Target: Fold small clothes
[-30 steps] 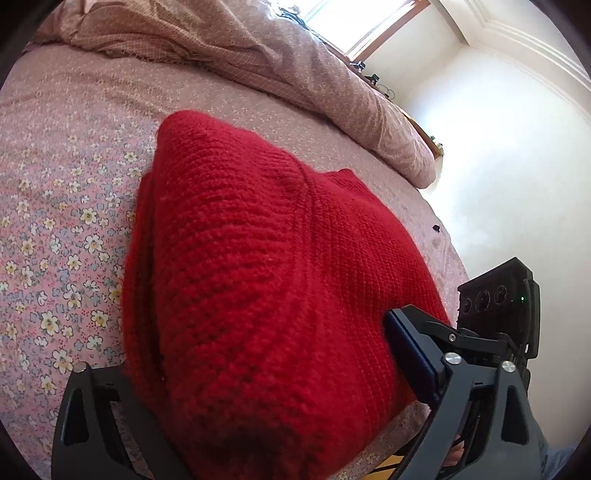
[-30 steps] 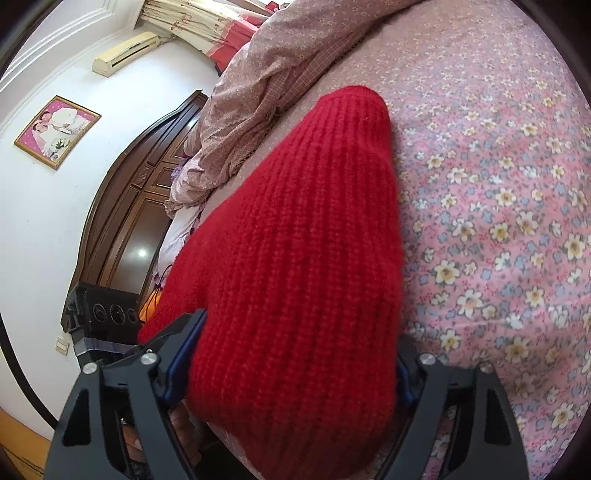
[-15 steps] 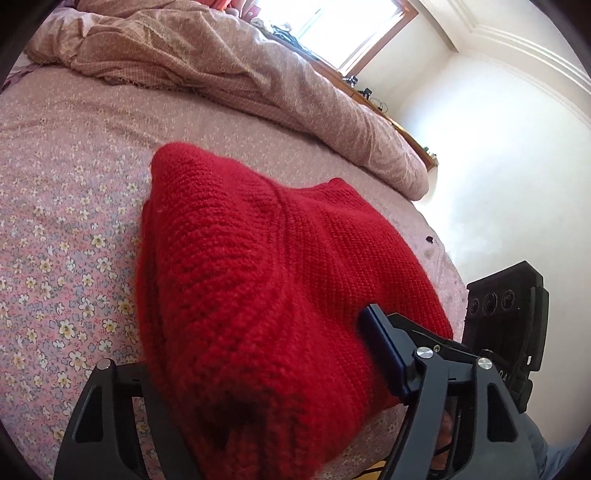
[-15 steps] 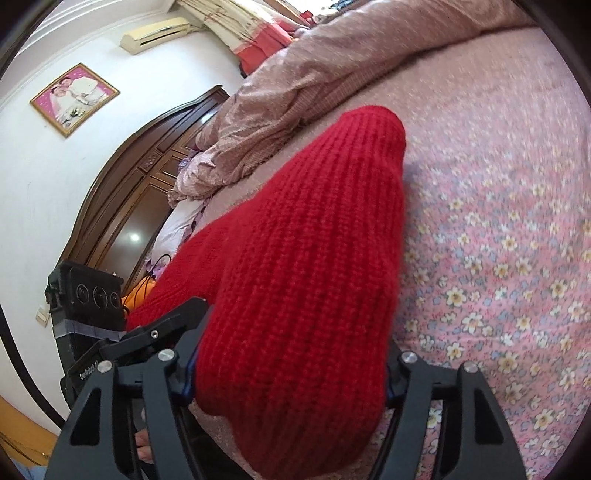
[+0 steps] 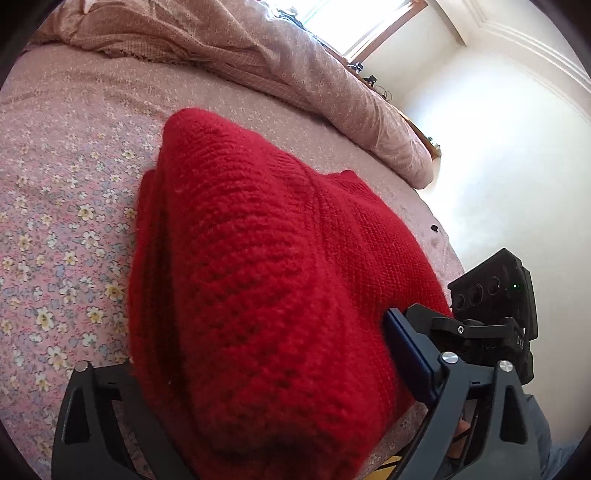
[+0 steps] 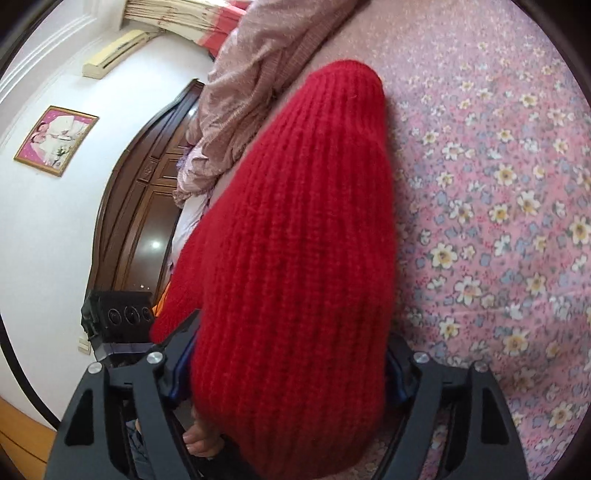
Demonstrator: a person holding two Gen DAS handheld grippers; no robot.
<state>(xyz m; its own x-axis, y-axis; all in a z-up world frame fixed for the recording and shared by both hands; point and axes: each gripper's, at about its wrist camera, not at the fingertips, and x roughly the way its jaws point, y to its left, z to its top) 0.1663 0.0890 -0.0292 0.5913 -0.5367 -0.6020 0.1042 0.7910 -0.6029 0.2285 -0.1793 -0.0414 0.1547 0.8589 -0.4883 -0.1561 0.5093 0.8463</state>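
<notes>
Sweater (image 5: 266,280), red ribbed knit, folded thick on bedsheet (image 5: 55,229).

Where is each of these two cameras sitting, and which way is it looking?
Left wrist view: rides on the left gripper, looking down along its fingers over the red sweater on the flowered bed toward a window; the right gripper shows alongside.
Right wrist view: rides on the right gripper, looking across the sweater toward a dark wardrobe; the left gripper and a hand show.
Both share the sweater, the bed and the quilt; both grippers' jaws are opening around the sweater.
</notes>
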